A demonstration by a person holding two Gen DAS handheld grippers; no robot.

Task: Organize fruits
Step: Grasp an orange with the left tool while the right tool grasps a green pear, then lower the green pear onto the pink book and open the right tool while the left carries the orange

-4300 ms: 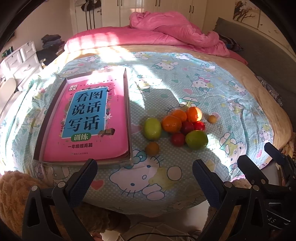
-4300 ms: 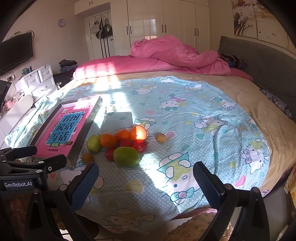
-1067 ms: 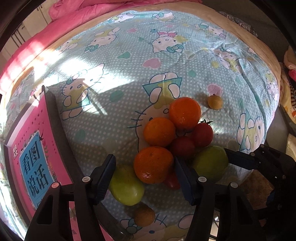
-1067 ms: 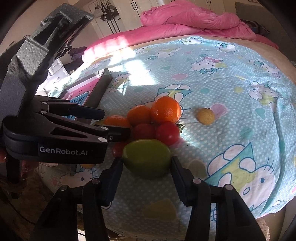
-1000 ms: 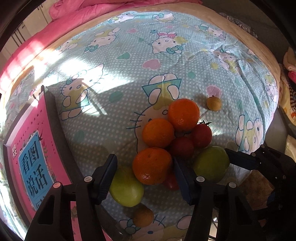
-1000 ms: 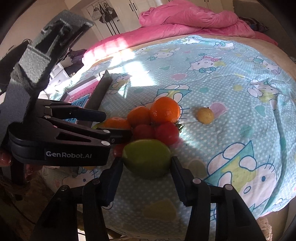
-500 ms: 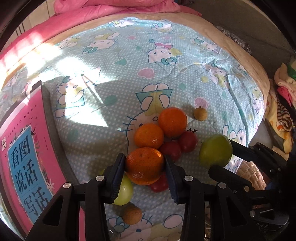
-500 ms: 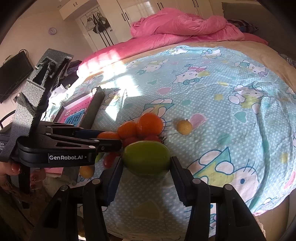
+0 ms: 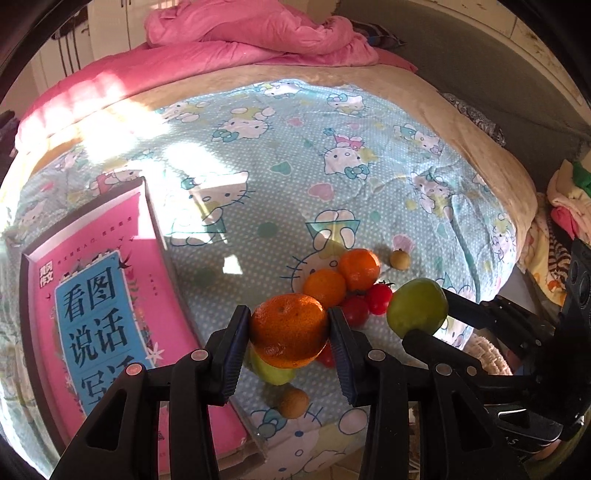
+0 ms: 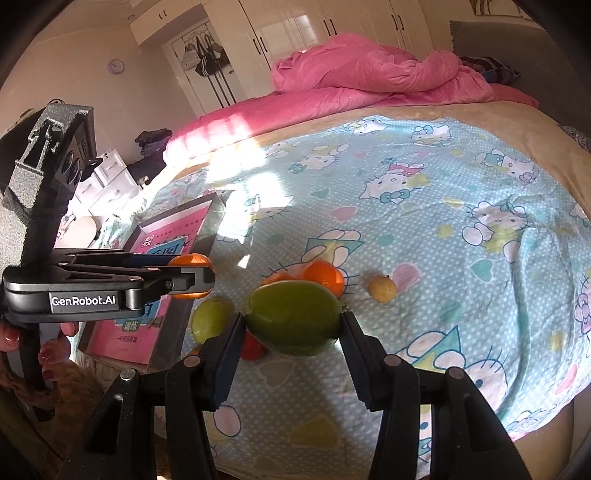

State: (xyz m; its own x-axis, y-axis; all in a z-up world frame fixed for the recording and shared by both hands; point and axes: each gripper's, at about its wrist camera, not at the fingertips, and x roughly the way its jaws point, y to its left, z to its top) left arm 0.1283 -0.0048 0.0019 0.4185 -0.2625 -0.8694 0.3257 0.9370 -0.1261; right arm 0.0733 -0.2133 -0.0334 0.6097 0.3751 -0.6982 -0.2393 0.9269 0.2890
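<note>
Fruits lie in a small heap on the bed [image 9: 424, 110], which has a blue cat blanket [image 9: 295, 155] on it and a big pink quilt [image 9: 240, 33] bunched up at the far end. A flat box with a pink book cover [image 9: 99, 302] sits on the blanket to the left of the heap. The left gripper [image 9: 288, 332] is closed on a big orange [image 9: 290, 328], one finger on each side, and holds it up above the blanket. The right gripper [image 10: 293, 317] is closed on a big green fruit [image 10: 293, 315] the same way, and that fruit is up off the blanket too. Down on the blanket, two more oranges [image 9: 341, 275] touch each other. Another green fruit [image 10: 208, 319] lies near the box. Two small red tomatoes [image 9: 367, 302] sit just beside the oranges. One little yellow-brown fruit [image 9: 400, 259] lies alone, a bit apart on the right. Another little brown fruit [image 9: 293, 403] lies near the front edge of the bed.
</note>
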